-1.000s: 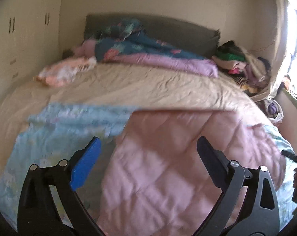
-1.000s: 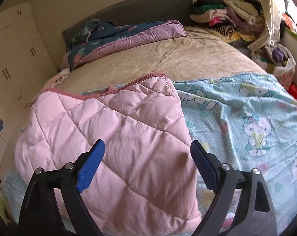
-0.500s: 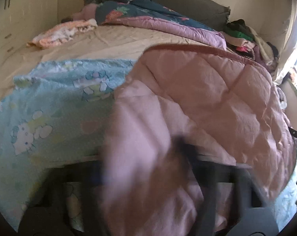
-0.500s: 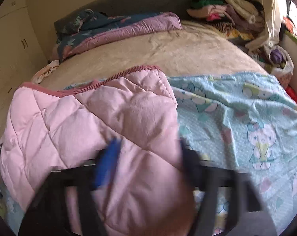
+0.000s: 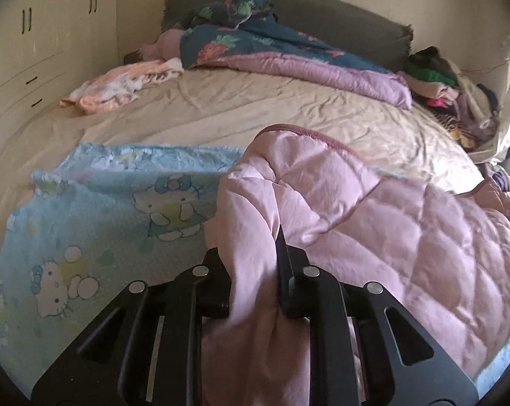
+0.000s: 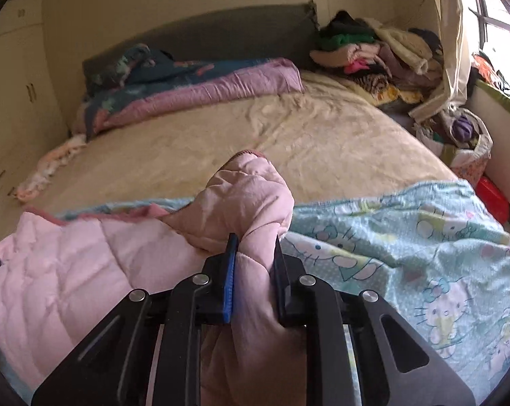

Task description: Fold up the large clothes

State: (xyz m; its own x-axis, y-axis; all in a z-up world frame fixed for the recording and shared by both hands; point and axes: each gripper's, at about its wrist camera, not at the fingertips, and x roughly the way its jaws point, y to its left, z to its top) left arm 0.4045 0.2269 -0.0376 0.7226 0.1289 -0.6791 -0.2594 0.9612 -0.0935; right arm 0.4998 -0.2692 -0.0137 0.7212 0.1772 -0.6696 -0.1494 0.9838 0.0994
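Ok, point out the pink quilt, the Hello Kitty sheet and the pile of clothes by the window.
pink quilt [image 5: 407, 237], left wrist view, on its quilted top face.
Hello Kitty sheet [image 6: 424, 247], right wrist view, on the printed blue area.
pile of clothes [image 6: 373, 50], right wrist view, on the middle of the heap.

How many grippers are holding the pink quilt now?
2. The left gripper is shut on the pink quilt at one near part, the right gripper at another.

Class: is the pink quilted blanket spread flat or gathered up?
Gathered up. The pink quilted blanket bunches where the left gripper and right gripper pinch it.
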